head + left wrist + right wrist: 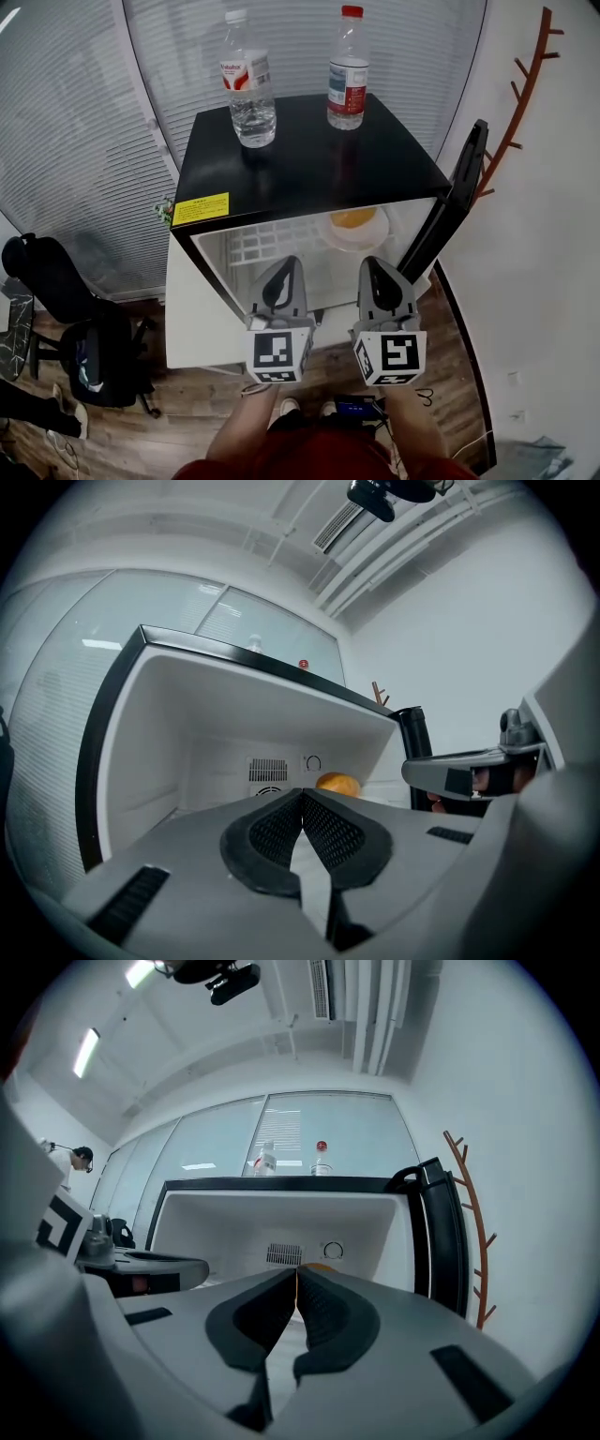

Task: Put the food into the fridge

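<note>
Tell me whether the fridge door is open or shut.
Open: the fridge door stands swung out at the right, baring the white inside and the orange food.

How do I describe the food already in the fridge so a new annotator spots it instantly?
Find the small fridge with the black top, door open at the right. Inside, toward the right, a pale plate holds a round orange item. It is the only coloured thing in the white interior; the two water bottles stand outside, on top.
</note>
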